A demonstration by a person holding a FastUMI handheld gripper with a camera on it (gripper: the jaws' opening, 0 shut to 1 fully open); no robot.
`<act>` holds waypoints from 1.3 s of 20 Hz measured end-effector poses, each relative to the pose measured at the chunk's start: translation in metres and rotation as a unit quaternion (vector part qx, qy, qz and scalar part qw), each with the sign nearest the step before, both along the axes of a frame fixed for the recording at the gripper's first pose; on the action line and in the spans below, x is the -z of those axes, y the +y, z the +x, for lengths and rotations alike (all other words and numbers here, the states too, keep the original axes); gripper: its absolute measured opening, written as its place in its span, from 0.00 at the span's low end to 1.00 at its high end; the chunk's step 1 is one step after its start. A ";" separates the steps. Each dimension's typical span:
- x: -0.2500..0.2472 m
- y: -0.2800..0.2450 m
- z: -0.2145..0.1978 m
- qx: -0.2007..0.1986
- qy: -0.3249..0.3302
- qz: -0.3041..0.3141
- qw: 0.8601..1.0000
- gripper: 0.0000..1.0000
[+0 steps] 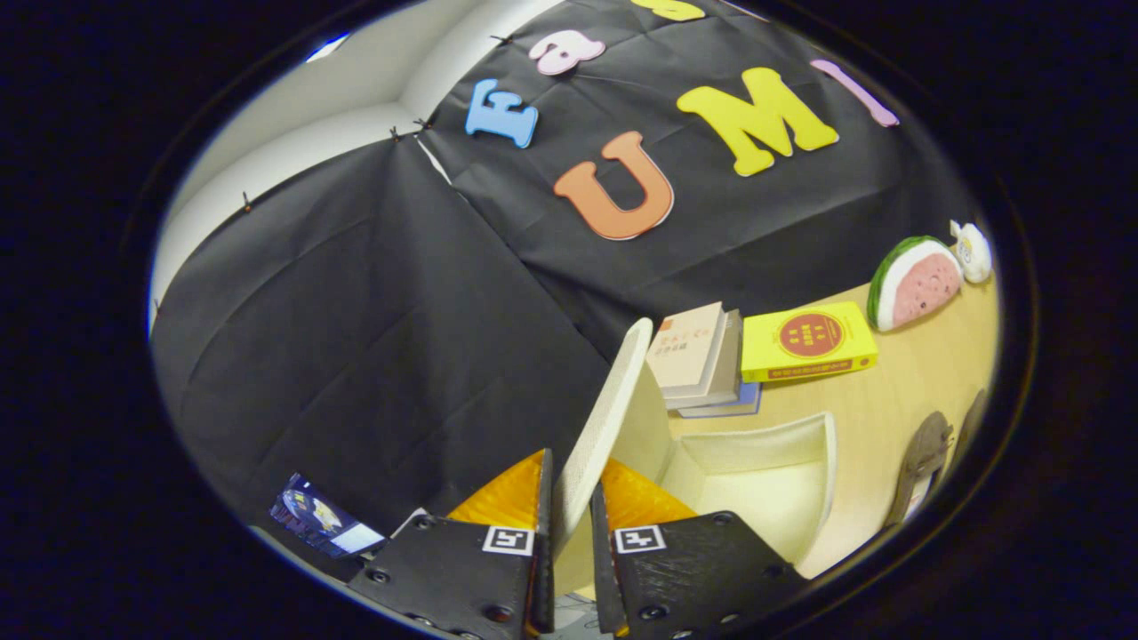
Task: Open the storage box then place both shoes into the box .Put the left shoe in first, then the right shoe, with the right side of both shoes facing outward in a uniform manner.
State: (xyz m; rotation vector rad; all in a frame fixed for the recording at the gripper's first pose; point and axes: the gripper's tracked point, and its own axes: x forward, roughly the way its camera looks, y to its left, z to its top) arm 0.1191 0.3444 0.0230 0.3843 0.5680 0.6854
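A small printed card [324,520] lies low against the booth's black cloth wall, just to the left of the fingers and apart from the job.

At the fingers, the gripper [569,524] is clenched on the storage box's lid [605,418]. Both fingers press on the pale, textured panel, 1 on each face, with only the thickness of the lid between them. The lid stands nearly upright, tilted a little to the right, rising from between the fingers toward the books. It is probably held this way because it has to be swung up and clear so the opening is free; the grip sits near the lid's free edge, which gives the most leverage.

Just right of the lid is the storage box [822,462] itself, pale and open-topped on the wooden table [898,382], its inside looking bare. Opening seems nearly done, and no shoe is in yet.

Beyond the box, a stack of books [702,356] and a yellow book [807,342] rest by the wall, well clear of the work.

Farther right, a watermelon-slice toy [916,283] and a small white figure [973,251] sit at the back.

Nearest the right, 2 dark shoes [925,458] lie on the table beside the box, close enough to reach next. Which one is the left shoe I cannot tell.
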 end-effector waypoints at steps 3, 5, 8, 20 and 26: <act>0.002 0.028 -0.004 -0.016 -0.017 -0.015 1.000 0.25; 0.005 0.051 -0.009 -0.037 -0.020 -0.017 0.999 0.35; 0.010 0.078 -0.018 -0.061 -0.018 -0.009 0.998 0.57; -0.001 0.027 -0.028 -0.062 -0.049 0.001 0.997 0.95; 0.022 -0.061 -0.028 -0.016 -0.090 -0.065 0.994 0.95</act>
